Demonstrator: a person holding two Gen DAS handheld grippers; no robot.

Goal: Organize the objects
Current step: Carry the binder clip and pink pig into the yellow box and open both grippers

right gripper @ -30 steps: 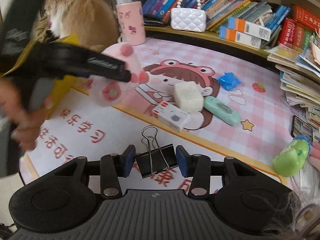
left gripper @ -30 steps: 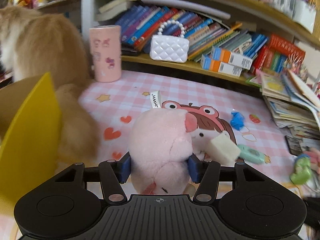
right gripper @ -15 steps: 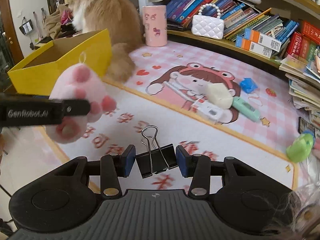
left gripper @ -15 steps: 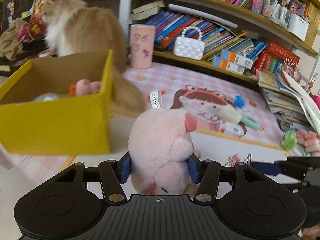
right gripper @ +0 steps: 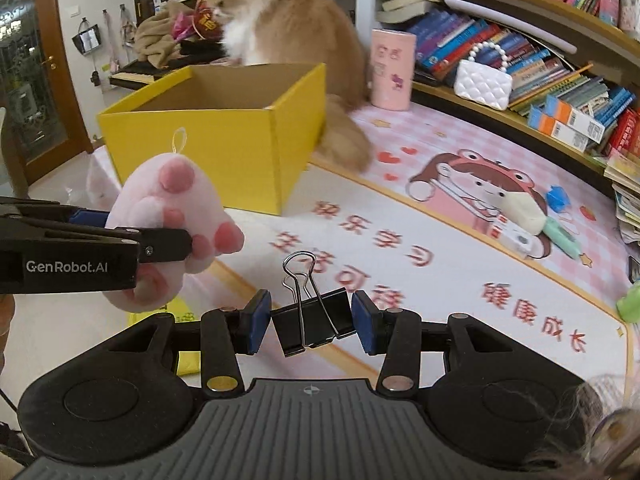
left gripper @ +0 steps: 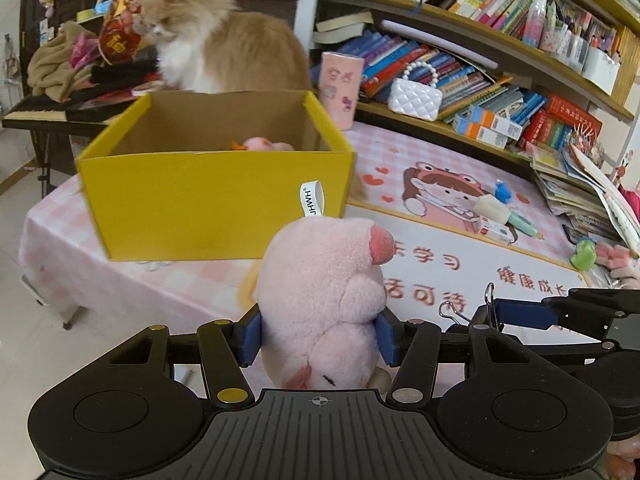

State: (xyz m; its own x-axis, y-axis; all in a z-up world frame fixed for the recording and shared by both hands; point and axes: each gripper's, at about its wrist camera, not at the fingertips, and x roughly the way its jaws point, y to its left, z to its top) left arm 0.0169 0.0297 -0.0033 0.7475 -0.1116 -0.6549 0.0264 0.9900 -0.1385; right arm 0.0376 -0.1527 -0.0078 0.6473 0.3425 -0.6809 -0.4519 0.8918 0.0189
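My left gripper [left gripper: 318,334] is shut on a pink plush paw toy [left gripper: 320,300], held in the air in front of the open yellow box [left gripper: 208,200]. The toy also shows in the right wrist view [right gripper: 172,216], gripped by the left gripper [right gripper: 168,240]. My right gripper [right gripper: 312,322] is shut on a black binder clip [right gripper: 314,326], held above the mat's near edge. The clip and right gripper show in the left wrist view [left gripper: 480,314] at lower right. The box [right gripper: 224,148] holds a small pink toy [left gripper: 262,144].
An orange and white cat [right gripper: 292,28] sits behind the box. On the pink mat [right gripper: 440,240] lie a white sponge [right gripper: 520,212], a mint case [right gripper: 564,236], a blue clip [right gripper: 558,198] and a green toy [left gripper: 582,254]. A pink cup [right gripper: 392,68], white purse [right gripper: 484,84] and bookshelves stand behind.
Both grippers have pulled back and to the left, away from the mat's items. The yellow box has come into fuller view ahead. Both grips are unchanged.
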